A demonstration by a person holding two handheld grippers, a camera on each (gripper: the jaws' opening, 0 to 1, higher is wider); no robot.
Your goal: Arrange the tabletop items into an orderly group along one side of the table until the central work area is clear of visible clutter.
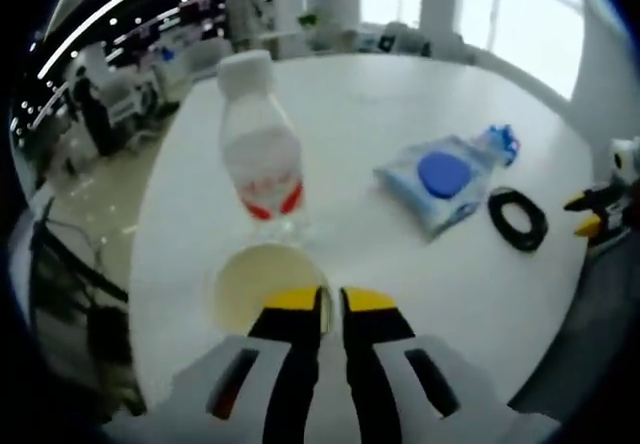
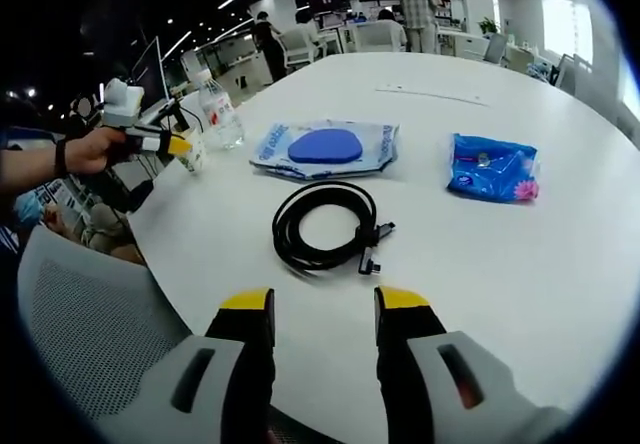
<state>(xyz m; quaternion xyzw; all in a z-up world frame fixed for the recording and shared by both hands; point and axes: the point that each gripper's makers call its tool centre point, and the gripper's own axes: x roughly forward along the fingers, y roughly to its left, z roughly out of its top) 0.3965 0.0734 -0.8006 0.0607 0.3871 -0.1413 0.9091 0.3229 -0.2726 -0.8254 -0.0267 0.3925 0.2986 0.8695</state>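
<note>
Left gripper (image 1: 332, 298) is pressed together at the cup (image 1: 262, 286)'s rim; whether it pinches it is unclear. Right gripper (image 2: 323, 302) hovers spread, cable (image 2: 322, 226) at 12 o'clock.

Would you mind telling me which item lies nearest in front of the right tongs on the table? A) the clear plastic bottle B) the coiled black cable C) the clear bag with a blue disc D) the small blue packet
B: in the right gripper view the coiled black cable lies just ahead of the open right tongs, with the clear bag, blue packet and bottle farther off.
</note>
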